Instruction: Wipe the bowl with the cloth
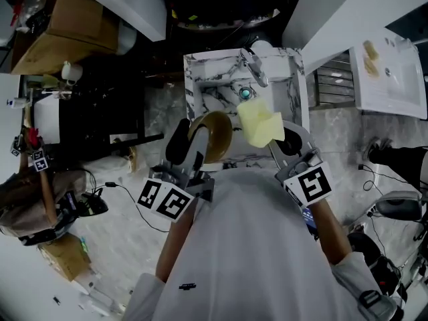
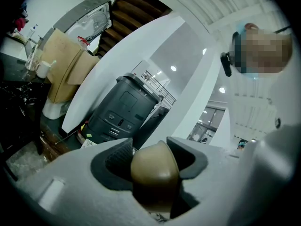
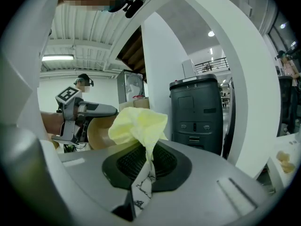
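Observation:
A tan bowl [image 1: 215,134] is held on edge in front of the person, above the near rim of a marble sink [image 1: 198,85]. My left gripper [image 1: 194,139] is shut on its rim; in the left gripper view the bowl [image 2: 154,171] fills the gap between the jaws. A pale yellow cloth [image 1: 259,124] bunches just right of the bowl, pinched in my right gripper [image 1: 281,139]. In the right gripper view the cloth [image 3: 138,125] rises from the shut jaws, with the bowl [image 3: 99,132] and left gripper [image 3: 80,111] to the left. Cloth and bowl look slightly apart.
The sink has a chrome tap [image 1: 255,68] at its back and a drain [image 1: 245,93]. A dark grey bin [image 3: 200,112] stands behind. Cardboard boxes [image 1: 60,24] sit at the upper left, a white basin [image 1: 391,69] at the right, cables [image 1: 124,196] on the floor.

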`<state>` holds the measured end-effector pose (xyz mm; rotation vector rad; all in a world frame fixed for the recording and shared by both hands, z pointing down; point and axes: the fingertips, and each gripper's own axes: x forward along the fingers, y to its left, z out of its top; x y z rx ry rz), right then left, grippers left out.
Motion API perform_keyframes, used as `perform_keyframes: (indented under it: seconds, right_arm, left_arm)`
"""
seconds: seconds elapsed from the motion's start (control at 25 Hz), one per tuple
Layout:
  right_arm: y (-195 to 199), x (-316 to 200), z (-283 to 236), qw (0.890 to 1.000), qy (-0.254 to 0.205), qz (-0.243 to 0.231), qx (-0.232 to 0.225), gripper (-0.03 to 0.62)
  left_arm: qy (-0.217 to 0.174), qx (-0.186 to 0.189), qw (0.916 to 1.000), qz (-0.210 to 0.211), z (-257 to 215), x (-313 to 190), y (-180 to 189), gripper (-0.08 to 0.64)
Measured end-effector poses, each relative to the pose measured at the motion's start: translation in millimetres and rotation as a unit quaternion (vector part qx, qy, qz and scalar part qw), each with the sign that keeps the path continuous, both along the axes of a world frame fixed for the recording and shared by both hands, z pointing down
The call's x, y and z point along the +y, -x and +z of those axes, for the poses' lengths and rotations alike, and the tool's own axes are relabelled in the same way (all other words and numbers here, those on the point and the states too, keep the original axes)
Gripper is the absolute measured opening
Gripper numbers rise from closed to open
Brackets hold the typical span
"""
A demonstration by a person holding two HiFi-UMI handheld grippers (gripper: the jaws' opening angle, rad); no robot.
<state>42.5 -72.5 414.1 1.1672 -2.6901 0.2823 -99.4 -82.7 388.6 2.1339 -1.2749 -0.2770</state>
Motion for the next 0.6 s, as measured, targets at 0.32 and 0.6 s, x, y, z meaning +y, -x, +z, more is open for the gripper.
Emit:
perform_keyframes:
  seconds: [0.32, 0.6]
  right_arm:
    - [-3, -1, 2, 1.000, 0.012, -0.005, -0.001, 0.029]
    - [-5, 11, 4, 0.999, 0.035, 0.015, -0.006, 0.029]
  left_arm:
    - [0.002, 0.002, 0.9999, 0.012, 1, 0, -8, 0.230]
    - [0.004, 0.015, 0.9997, 0.016, -1, 6, -14, 0.230]
